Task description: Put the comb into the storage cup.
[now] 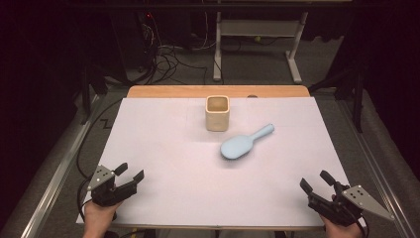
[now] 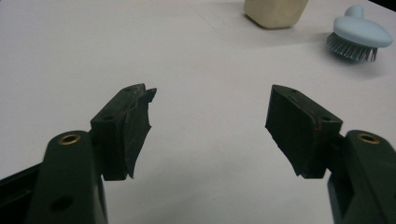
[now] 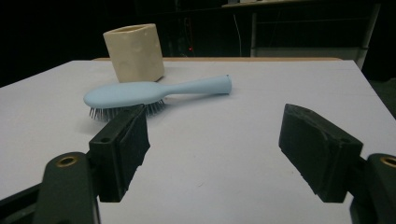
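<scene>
A light blue hairbrush (image 1: pixel 243 143) lies bristles down on the white sheet (image 1: pixel 173 148) near the table's middle, its handle pointing to the far right. Just behind it stands a cream square cup (image 1: pixel 217 113), upright and empty as far as I can see. My left gripper (image 1: pixel 129 172) rests at the front left corner, open with nothing between its jaws. At the front right corner my right gripper (image 1: pixel 315 180) is open too. From the right gripper view the hairbrush (image 3: pixel 149 93) lies ahead with the cup (image 3: pixel 134 51) behind it. The left gripper view shows the hairbrush (image 2: pixel 362 35) and cup (image 2: pixel 275 11) far off.
The sheet covers a wooden table (image 1: pixel 218 91) whose far edge shows as a bare strip. Beyond it are a white desk frame (image 1: pixel 257 34) and tangled cables (image 1: pixel 168 57) on a dark floor.
</scene>
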A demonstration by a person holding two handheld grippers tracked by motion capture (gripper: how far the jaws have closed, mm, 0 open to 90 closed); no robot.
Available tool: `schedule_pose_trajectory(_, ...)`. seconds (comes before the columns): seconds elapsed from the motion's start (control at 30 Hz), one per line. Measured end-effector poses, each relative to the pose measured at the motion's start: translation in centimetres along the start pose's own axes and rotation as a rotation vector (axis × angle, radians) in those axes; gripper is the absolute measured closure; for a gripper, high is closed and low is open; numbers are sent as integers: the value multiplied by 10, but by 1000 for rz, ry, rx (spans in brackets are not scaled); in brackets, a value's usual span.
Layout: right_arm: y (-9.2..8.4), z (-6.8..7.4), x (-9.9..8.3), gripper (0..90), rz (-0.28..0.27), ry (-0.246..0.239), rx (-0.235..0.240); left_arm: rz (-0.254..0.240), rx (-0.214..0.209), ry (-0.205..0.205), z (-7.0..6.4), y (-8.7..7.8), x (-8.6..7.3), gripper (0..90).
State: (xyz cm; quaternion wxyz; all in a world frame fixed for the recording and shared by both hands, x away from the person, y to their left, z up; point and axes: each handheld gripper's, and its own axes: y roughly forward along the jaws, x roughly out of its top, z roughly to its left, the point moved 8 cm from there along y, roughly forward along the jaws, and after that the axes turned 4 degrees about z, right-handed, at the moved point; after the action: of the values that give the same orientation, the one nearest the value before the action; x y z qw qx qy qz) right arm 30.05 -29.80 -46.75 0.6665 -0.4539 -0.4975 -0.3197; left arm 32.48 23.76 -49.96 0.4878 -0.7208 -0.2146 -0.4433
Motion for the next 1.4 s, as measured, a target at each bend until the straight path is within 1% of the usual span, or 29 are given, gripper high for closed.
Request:
schedule_pose_trajectory(0.07,1,1,1,249,1,2,7,2,0,1,0,0,0,310)
schedule_pose_trajectory(0.33,2,1,4,250,-1,4,8,4,-3,0,0,0,-1,310)
schedule_pose_trajectory(0.5,3,2,5,249,4,-4,10,4,-4,0,0,0,-1,310)
schedule_pose_trajectory(0.73,5,5,7,250,4,2,25,5,-4,2,0,0,-1,312)
schedule_pose_trajectory(0.83,6,6,9,251,0,-5,32,6,-5,0,0,0,-1,312)
schedule_pose_trajectory(1.0,9,8,13,253,-2,3,44,5,-5,0,0,0,-1,312)
schedule_pose_trajectory(1.2,17,15,16,253,9,-21,65,7,-2,0,0,0,-1,310)
schedule_pose_trajectory(1.4,24,20,21,254,9,-30,79,6,-2,0,0,0,-1,311)
